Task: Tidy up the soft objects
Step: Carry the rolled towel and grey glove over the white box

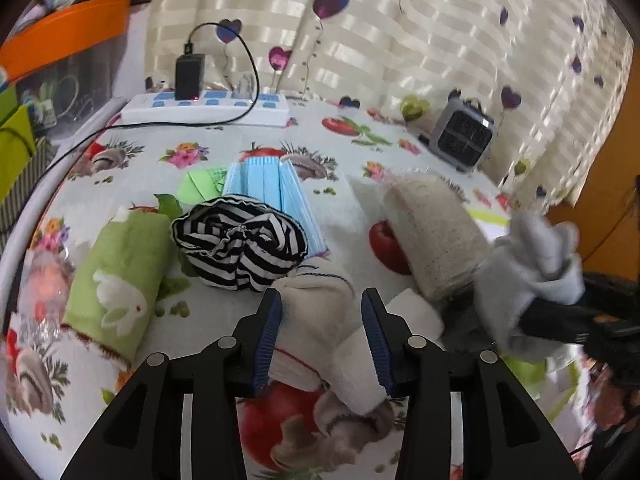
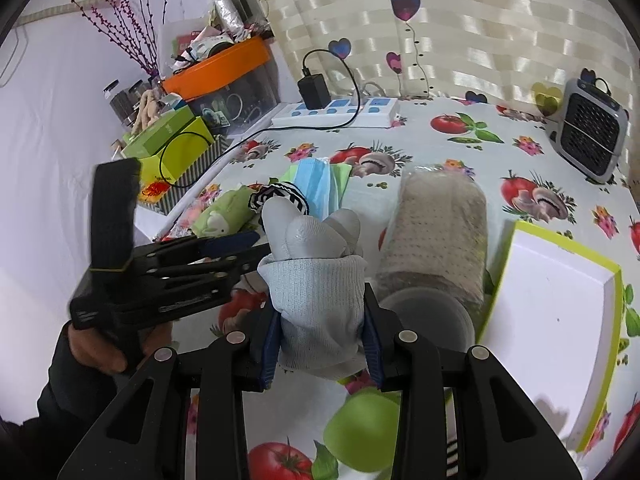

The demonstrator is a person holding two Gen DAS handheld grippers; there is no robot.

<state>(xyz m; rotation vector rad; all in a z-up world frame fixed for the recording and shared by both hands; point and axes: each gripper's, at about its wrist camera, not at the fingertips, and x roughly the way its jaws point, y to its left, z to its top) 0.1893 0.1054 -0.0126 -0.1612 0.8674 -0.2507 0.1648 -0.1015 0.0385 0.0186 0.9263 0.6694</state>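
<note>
Right wrist view, right gripper (image 2: 322, 334) clamped on grey glove (image 2: 320, 276), left gripper (image 1: 322, 334) apart around white sock (image 1: 320, 320).

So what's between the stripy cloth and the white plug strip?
In the left wrist view, blue face masks lie between the striped cloth and the power strip.

Left gripper (image 1: 322, 336) low and level, blue-padded fingers (image 1: 266, 338) parted — cloth between them, contact unclear. Right gripper (image 2: 322, 334) raised, pads (image 2: 270, 344) pressed against a grey bundle. Left hand (image 2: 94, 346) — dark-sleeved — wrapped round its handle.
</note>
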